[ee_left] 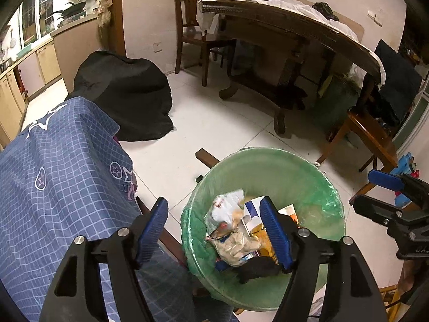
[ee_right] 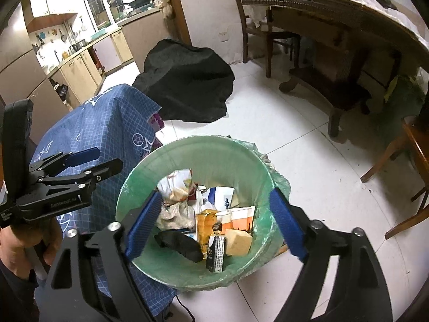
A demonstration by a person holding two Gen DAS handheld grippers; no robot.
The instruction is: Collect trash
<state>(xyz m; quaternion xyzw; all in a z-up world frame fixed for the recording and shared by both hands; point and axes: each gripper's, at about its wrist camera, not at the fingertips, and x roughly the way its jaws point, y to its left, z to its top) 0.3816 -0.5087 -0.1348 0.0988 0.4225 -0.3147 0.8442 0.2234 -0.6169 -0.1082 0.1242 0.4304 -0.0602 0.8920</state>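
Observation:
A round bin lined with a green bag (ee_left: 268, 158) (ee_right: 187, 147) stands on the white tile floor. Inside lie a crumpled snack wrapper (ee_left: 228, 206) (ee_right: 177, 185), a yellow carton (ee_right: 205, 220), a dark cigarette pack (ee_right: 215, 253) and a black wad (ee_left: 257, 268) (ee_right: 179, 244). My left gripper (ee_left: 213, 204) hangs over the bin's left rim, open, with nothing between its blue pads. My right gripper (ee_right: 216, 193) is above the bin's mouth, open wide and empty. Each gripper also shows at the edge of the other's view, the right gripper (ee_left: 386, 187) and the left gripper (ee_right: 102, 161).
A blue checked cloth (ee_left: 53, 174) (ee_right: 107, 123) covers something beside the bin's left side. A black covered heap (ee_left: 126, 94) lies behind it. A wooden table (ee_left: 281, 26) and chairs (ee_left: 370, 139) stand at the back and right. A hand (ee_right: 26, 241) holds the left gripper's handle.

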